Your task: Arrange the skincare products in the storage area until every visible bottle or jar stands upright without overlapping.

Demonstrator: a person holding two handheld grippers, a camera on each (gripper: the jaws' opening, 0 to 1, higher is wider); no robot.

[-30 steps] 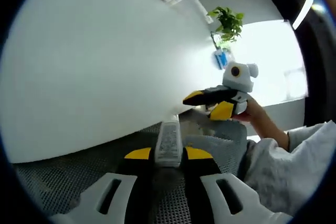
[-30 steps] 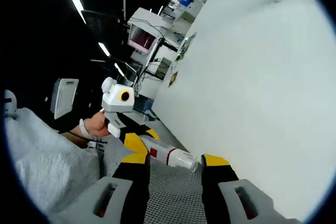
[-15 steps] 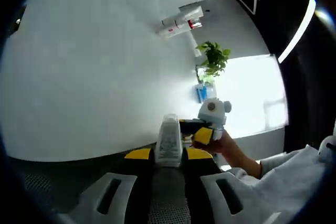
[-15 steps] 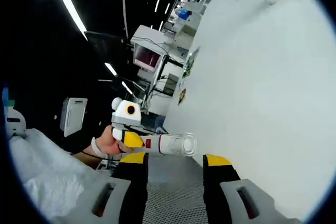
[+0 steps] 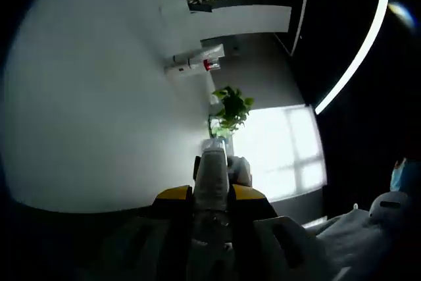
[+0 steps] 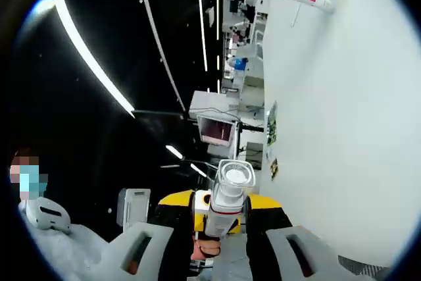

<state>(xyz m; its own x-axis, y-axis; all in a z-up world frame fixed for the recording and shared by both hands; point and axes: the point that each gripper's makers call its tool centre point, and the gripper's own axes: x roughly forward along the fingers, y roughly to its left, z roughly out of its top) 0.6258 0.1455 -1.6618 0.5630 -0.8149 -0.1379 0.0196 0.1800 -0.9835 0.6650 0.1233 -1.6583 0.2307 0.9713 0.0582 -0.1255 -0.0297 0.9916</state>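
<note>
White bottle [image 5: 212,177] is sitting clenched in the left hand-held gripper [image 5: 211,195], raised before the white table [image 5: 92,97]. The right hand-held gripper [image 6: 220,207] is grasping it too.

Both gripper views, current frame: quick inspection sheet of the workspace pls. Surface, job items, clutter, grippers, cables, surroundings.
Surface: white table, mostly bare.
Job's things: one white bottle held between the left jaws; in the right gripper view a white bottle with red band sits between the right jaws, cap toward camera. Two white tubes with red labels lie on their sides at the table's far edge, touching.
Clutter: nothing seen.
Grippers: left gripper shut on its bottle; right gripper shut on its bottle.
Cables: nothing seen.
Surroundings: potted plant, bright window, ceiling light strips, monitor.
</note>
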